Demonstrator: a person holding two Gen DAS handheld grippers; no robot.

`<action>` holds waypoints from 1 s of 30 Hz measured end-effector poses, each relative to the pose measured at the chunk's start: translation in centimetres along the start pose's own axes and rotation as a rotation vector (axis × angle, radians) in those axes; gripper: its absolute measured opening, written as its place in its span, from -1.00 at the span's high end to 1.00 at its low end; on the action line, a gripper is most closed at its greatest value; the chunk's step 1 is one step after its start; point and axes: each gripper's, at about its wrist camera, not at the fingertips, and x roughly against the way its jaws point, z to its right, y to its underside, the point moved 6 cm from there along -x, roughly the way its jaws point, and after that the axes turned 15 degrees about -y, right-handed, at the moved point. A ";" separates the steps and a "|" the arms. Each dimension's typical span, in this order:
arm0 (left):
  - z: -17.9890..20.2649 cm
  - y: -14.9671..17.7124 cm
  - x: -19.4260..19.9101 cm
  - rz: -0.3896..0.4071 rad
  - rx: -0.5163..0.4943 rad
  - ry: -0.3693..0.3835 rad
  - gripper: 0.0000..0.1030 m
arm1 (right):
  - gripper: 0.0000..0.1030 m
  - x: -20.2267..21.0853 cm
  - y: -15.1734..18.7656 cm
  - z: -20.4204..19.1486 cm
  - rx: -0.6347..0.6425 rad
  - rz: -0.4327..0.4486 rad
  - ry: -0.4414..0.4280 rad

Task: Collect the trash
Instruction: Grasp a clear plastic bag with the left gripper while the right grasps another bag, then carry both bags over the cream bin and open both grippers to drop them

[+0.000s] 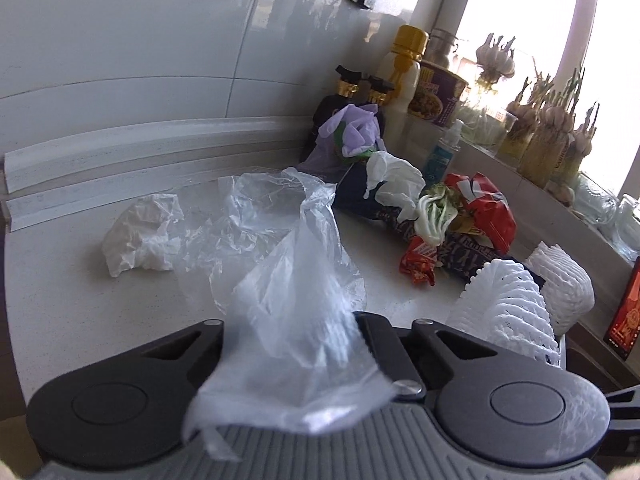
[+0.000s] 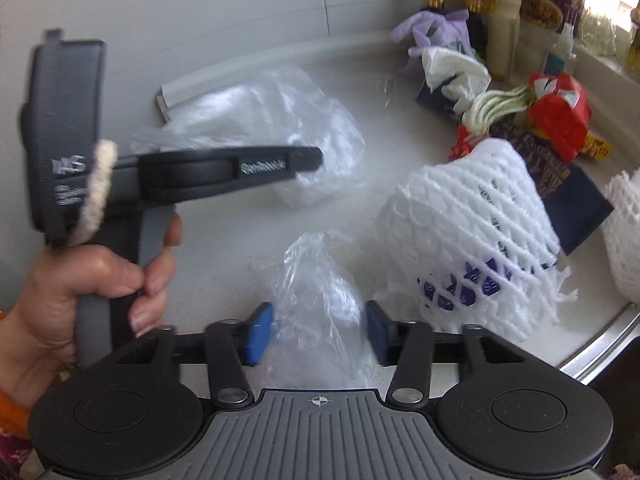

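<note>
My left gripper point(image 1: 296, 332) is shut on a clear plastic bag point(image 1: 296, 264) that drapes back over its fingers and hides them. The right wrist view shows that gripper point(image 2: 316, 158) from the side, with a hand point(image 2: 100, 272) on its handle and the same clear bag point(image 2: 304, 128) trailing from its tip. My right gripper point(image 2: 319, 332) has its blue pads point(image 2: 260, 332) on either side of a smaller crumpled clear bag point(image 2: 316, 276), pressing its sides. More trash lies on the white counter point(image 1: 80, 300): a crumpled tissue point(image 1: 140, 232), a white foam net point(image 2: 472, 232) and red wrappers point(image 2: 560, 116).
A second foam net point(image 2: 624, 232) lies at the right by the metal sink rim point(image 2: 600, 344). Purple gloves point(image 1: 352, 128), a white glove point(image 1: 396, 184), bottles point(image 1: 404, 76) and a noodle cup point(image 1: 436, 96) crowd the back corner. Garlic jars point(image 1: 552, 140) line the windowsill.
</note>
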 end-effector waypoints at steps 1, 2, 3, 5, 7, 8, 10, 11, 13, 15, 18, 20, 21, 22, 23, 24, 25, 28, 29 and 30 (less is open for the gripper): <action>-0.1 0.0 0.2 -0.003 0.007 0.000 0.91 | 0.29 -0.3 0.0 0.1 -0.006 -0.002 -0.004; -0.4 0.0 0.4 -0.005 0.017 0.002 0.92 | 0.35 -0.5 -0.1 0.1 -0.010 -0.001 -0.008; -0.5 -0.1 0.6 -0.004 0.023 0.006 0.93 | 0.38 -0.8 -0.1 0.2 -0.014 -0.001 -0.013; -0.8 -0.2 1.2 0.004 0.026 0.006 0.94 | 0.47 -1.0 -0.2 0.1 -0.023 0.006 -0.017; -1.1 -0.4 1.9 0.012 0.028 0.003 0.94 | 0.49 -1.0 -0.4 0.1 -0.031 0.020 -0.011; -1.3 -0.5 2.3 0.015 0.032 0.003 0.94 | 0.51 -0.9 -0.5 0.0 -0.033 0.026 -0.009; -1.8 -0.7 3.0 0.019 0.042 0.001 0.95 | 0.53 -0.7 -0.7 -0.1 -0.038 0.043 -0.006; -2.1 -0.8 3.4 0.022 0.049 0.001 0.95 | 0.53 -0.6 -0.8 -0.1 -0.042 0.054 -0.005; -2.7 -1.0 4.2 0.032 0.061 0.001 0.95 | 0.53 -0.2 -1.0 -0.1 -0.051 0.080 -0.005; -3.3 -1.2 5.1 0.046 0.070 -0.002 0.95 | 0.53 0.2 -1.2 -0.4 -0.056 0.107 -0.017; -4.6 -1.4 6.4 0.062 0.091 -0.006 0.95 | 0.54 0.9 -1.5 -1.0 -0.057 0.149 -0.036; -5.5 -1.5 7.3 0.069 0.105 -0.012 0.95 | 0.54 1.3 -1.8 -1.4 -0.055 0.175 -0.040; -5.9 -1.6 7.7 0.073 0.112 -0.017 0.95 | 0.54 1.5 -1.9 -1.7 -0.049 0.183 -0.039; -6.5 -1.6 8.2 0.077 0.118 -0.022 0.95 | 0.54 1.6 -2.1 -2.0 -0.042 0.189 -0.034; -6.9 -1.7 8.5 0.081 0.123 -0.027 0.95 | 0.54 1.8 -2.2 -2.3 -0.035 0.196 -0.026; -7.4 -1.7 8.9 0.086 0.127 -0.031 0.95 | 0.54 2.0 -2.3 -2.7 -0.029 0.204 -0.020; -7.9 -1.7 9.4 0.091 0.129 -0.036 0.95 | 0.54 2.1 -2.4 -3.2 -0.026 0.212 -0.020; -9.7 -1.7 10.7 0.109 0.136 -0.063 0.95 | 0.53 2.2 -2.9 -4.7 -0.009 0.226 -0.040; -10.2 -1.7 11.0 0.113 0.140 -0.074 0.95 | 0.53 2.1 -3.2 -5.2 0.001 0.226 -0.047; -10.7 -1.7 11.2 0.117 0.144 -0.086 0.95 | 0.53 1.9 -3.6 -5.9 0.013 0.225 -0.052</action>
